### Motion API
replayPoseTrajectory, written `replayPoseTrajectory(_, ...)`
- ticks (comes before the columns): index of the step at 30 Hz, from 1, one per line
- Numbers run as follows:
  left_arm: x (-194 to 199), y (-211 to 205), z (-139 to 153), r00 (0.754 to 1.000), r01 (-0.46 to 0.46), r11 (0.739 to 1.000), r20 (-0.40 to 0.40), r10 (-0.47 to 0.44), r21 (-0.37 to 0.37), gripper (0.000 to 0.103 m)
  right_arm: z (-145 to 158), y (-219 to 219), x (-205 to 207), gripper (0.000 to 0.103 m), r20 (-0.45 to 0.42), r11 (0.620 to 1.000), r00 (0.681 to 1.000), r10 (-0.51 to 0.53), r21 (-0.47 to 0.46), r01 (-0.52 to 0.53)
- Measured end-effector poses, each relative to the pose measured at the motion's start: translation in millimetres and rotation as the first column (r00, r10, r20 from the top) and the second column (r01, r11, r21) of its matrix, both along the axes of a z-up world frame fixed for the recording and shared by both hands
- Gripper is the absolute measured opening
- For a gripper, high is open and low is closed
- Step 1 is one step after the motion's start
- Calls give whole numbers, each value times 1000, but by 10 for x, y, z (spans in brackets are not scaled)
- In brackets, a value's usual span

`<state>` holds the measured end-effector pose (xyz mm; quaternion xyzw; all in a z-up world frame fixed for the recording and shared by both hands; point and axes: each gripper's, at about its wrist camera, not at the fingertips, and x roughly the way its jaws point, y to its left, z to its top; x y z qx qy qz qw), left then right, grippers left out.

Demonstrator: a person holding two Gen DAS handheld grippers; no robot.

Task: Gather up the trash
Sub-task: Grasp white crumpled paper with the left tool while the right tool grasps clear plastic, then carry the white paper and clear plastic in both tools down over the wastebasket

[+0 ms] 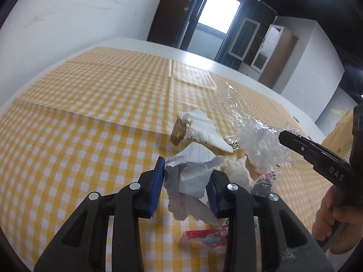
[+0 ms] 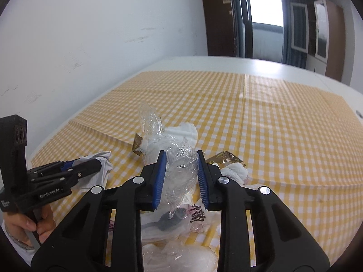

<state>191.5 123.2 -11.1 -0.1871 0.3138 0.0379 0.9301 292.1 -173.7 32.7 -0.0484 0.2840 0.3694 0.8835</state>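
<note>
**Spotter:** Which step are you on?

**Me:** The pickup. My left tool [image 1: 186, 183] is clamped on the crumpled lined paper [image 1: 192, 176]; both blue pads press into it. My right tool [image 2: 180, 176] has its pads squeezing the clear plastic wrap [image 2: 179, 170].

**Spotter:** Where does all that sit?

**Me:** I'll take the lined paper as my mark, on the yellow checked tabletop [image 1: 79, 113]. The plastic wrap bunches just to its right. Behind the paper lie a white tissue [image 1: 204, 127] and a brown wrapper [image 1: 179, 132], touching each other. In front of it, nearer me, is a pink wrapper [image 1: 204, 238]. Right of it, under the wrap, I see a black plastic spoon [image 2: 168, 221] among more white scraps.

**Spotter:** Any bin in sight?

**Me:** None in either view, so I cannot tell where this goes.

**Spotter:** What does the next move need?

**Me:** I'd judge a slow, straight lift with both hands. The wrap is flimsy and trails over the spoon, so it may drag neighbours along. The paper is loosely crushed and could slip if I ease off.
</note>
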Motion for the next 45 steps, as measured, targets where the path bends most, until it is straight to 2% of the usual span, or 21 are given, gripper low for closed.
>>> replayPoseTrajectory(6, -332, -91, 160, 998, 17, 1000, 64, -17, 10, 33, 73, -146, -294, 25, 40, 999, 999, 19, 39, -20)
replayPoseTrajectory(17, -848, -287, 221, 990, 48, 999, 132, -48, 8, 32, 82, -384, -890, 25, 119, 995, 992, 33, 85, -43)
replayPoseTrajectory(26, -1250, -442, 236, 982, 73, 997, 178, -71, -5, 32, -22, -720, -1276, 25, 113, 986, 993, 37, 155, -54)
replayPoseTrajectory(32, -1438, -561, 171, 978, 95, 995, 188, -91, -10, 32, -94, -912, -1568, 25, 120, 988, 993, 6, 153, -24)
replayPoseTrajectory(34, -1499, -615, 153, 977, 96, 995, 188, -96, 7, 32, -119, -992, -1628, 25, 107, 986, 994, 0, 164, -18)
replayPoseTrajectory(36, -1555, -678, 112, 978, 89, 994, 182, -99, 60, 32, -147, -1060, -1684, 25, 97, 985, 995, 3, 172, -20)
replayPoseTrajectory(45, -1796, -844, 35, 972, 137, 989, 184, -144, 50, 32, -298, -1256, -1970, 25, 46, 979, 999, 23, 204, -32)
